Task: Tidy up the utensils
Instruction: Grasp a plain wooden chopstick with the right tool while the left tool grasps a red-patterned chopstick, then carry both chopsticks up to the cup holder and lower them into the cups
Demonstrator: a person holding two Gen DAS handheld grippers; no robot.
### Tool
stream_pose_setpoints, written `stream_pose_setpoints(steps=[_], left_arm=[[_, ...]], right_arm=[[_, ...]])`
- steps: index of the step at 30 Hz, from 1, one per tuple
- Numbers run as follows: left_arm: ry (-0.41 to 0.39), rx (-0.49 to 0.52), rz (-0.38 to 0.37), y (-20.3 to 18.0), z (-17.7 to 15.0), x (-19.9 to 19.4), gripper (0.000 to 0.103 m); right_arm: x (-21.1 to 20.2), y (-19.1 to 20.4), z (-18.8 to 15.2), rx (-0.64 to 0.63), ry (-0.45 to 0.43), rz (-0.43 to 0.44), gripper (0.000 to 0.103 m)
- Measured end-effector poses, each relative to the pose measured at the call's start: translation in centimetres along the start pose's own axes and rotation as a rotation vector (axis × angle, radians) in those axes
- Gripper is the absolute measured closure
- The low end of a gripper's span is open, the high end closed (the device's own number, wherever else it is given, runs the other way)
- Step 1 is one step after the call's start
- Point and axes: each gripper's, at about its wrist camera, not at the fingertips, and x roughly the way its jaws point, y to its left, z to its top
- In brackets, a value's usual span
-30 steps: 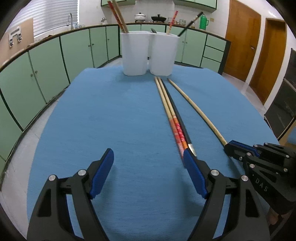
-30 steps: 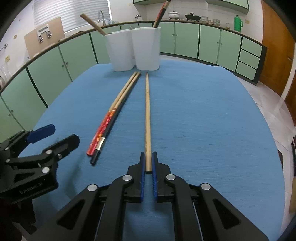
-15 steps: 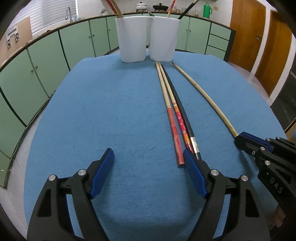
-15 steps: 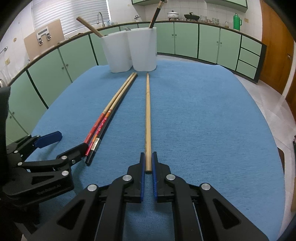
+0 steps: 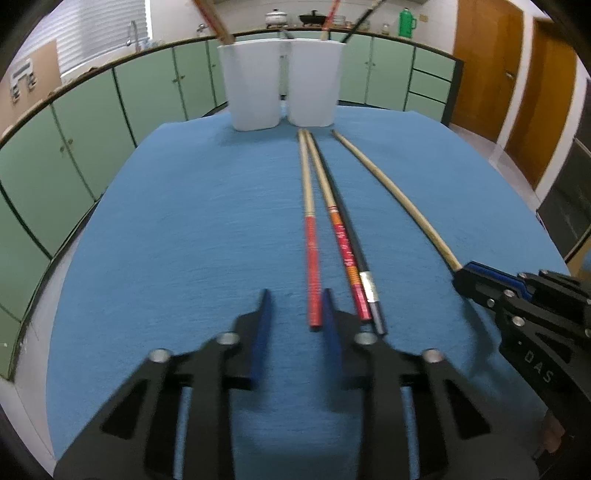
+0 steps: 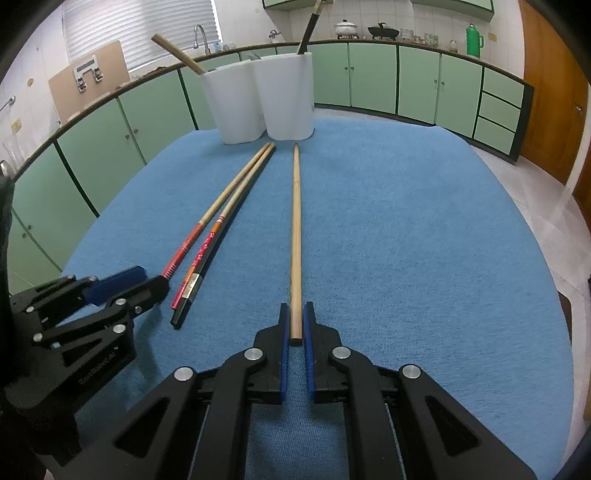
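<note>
Between the right gripper's (image 6: 295, 325) nearly closed fingers, the plain wooden chopstick's (image 6: 295, 236) near end, left gripper (image 5: 295, 314) partly open around the red-handled chopstick's (image 5: 312, 266) tip, contact unclear, only the right view shows the left fingers (image 6: 122, 280) from outside.

A kitchen — green cabinets (image 6: 373, 77), sink tap (image 6: 201, 35), pots (image 6: 346, 28).

Left gripper (image 5: 295, 314) low over the table, level, pointing forward, its 2 blue-padded fingers (image 5: 261, 325) partly spread with a clear gap between. Right gripper (image 6: 295, 328) alongside to the right, also low and level, its 2 fingers (image 6: 283, 332) drawn near together, clamped on the near end of a stick (image 6: 295, 240).
</note>
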Motion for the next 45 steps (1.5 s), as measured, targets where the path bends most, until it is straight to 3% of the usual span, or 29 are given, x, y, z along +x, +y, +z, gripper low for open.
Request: stream_pose_setpoints(steps=[2,7,13,24,37,45], left_arm=[[0.0,0.013,-0.004,-0.5,0.0,0.0,0.098],[-0.009,-0.016,-0.03,0.1,0.3,-0.5,0.098],[-0.117,-0.003,-0.031,0.7,1.7,-5.1,0.098],[-0.352,0.015,-0.052,1.7,7.1,-13.6,0.098],[-0.462,0.02,-0.136,2.5,13.1,-17.3,0.098],[-0.537,0.048,-0.137,2.3,15.1,-19.6,0.098]], right_arm=[[0.0,0.0,0.0,0.0,-0.001,-0.001,0.096],[-1.1,0.2,0.0,-0.027,-0.017,-0.008,0.096],[-4.6,0.3,1.7,-0.055,-0.09,0.003,0.097],[-11.3,-0.1,7.3,-0.036,-0.24,0.07,0.097],[-15.6,1.3,15.7,-0.112,-0.314,0.137,0.097],[-17.4,2.3,19.9,-0.165,-0.382,0.161,0.097]])
